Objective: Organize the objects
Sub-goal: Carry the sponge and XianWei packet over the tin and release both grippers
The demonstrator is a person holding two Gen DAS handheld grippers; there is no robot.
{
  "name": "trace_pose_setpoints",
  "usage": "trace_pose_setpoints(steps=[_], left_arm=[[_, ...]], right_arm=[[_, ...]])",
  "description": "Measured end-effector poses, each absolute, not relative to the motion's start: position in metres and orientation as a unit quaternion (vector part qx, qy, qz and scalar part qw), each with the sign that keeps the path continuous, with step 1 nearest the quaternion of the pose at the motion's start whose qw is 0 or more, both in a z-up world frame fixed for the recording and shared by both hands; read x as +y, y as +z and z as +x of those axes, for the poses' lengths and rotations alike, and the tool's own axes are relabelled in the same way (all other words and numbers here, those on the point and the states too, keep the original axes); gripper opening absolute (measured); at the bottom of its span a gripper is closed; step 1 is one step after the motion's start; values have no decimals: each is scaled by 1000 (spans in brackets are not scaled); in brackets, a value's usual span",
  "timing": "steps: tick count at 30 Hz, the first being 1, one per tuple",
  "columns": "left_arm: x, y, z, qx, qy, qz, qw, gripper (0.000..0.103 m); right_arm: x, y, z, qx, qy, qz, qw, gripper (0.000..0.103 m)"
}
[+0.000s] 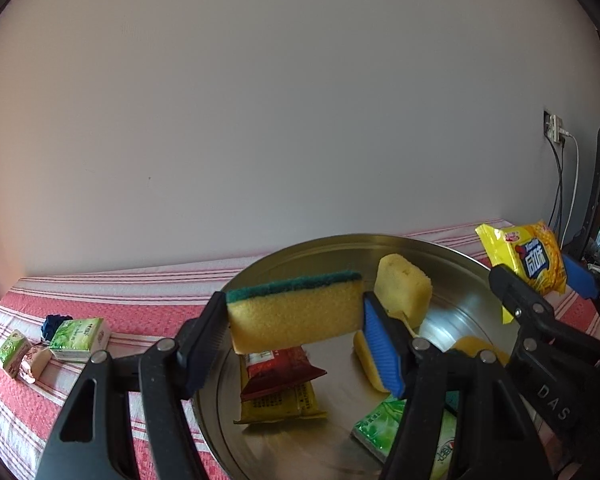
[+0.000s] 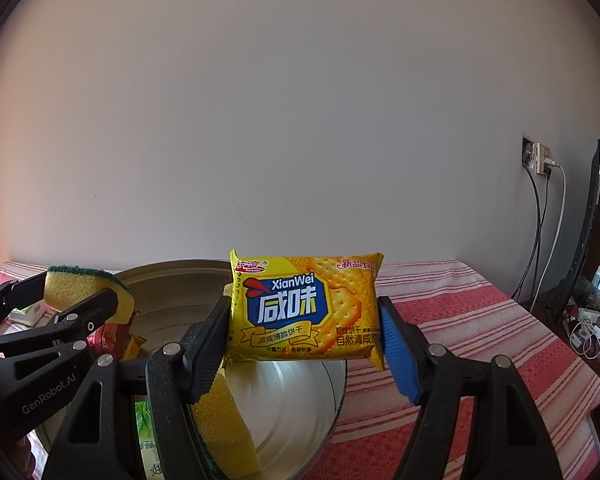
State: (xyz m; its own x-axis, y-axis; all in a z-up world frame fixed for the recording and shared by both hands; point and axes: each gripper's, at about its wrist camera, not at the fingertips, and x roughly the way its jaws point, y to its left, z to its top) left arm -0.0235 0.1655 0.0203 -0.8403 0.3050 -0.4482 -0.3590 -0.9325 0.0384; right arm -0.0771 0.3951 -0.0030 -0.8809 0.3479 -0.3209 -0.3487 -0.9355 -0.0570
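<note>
While both loads hung over the steel basin [image 1: 452, 304] for deposit, left gripper [image 1: 296, 320] clamped a scouring sponge [image 1: 296, 316]; right gripper [image 2: 304, 332] clamped a cracker packet [image 2: 304, 308].

A metal basin [image 1: 452, 258] stood on the desk [image 1: 112, 296]. In it lay a snack packet [image 1: 278, 392], a tissue pack [image 1: 380, 426] and a sponge block [image 1: 404, 288]. Left of the basin, on the desk, sat two more tissue packs [image 1: 80, 338], well apart from it.
</note>
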Motion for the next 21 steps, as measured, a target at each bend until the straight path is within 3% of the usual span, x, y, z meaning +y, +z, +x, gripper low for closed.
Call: trace_pose_setpoints(steps=[21], left_arm=[[163, 7, -39, 71, 953, -244, 162, 67]], right_arm=[[345, 21, -57, -12, 968, -197, 157, 72]])
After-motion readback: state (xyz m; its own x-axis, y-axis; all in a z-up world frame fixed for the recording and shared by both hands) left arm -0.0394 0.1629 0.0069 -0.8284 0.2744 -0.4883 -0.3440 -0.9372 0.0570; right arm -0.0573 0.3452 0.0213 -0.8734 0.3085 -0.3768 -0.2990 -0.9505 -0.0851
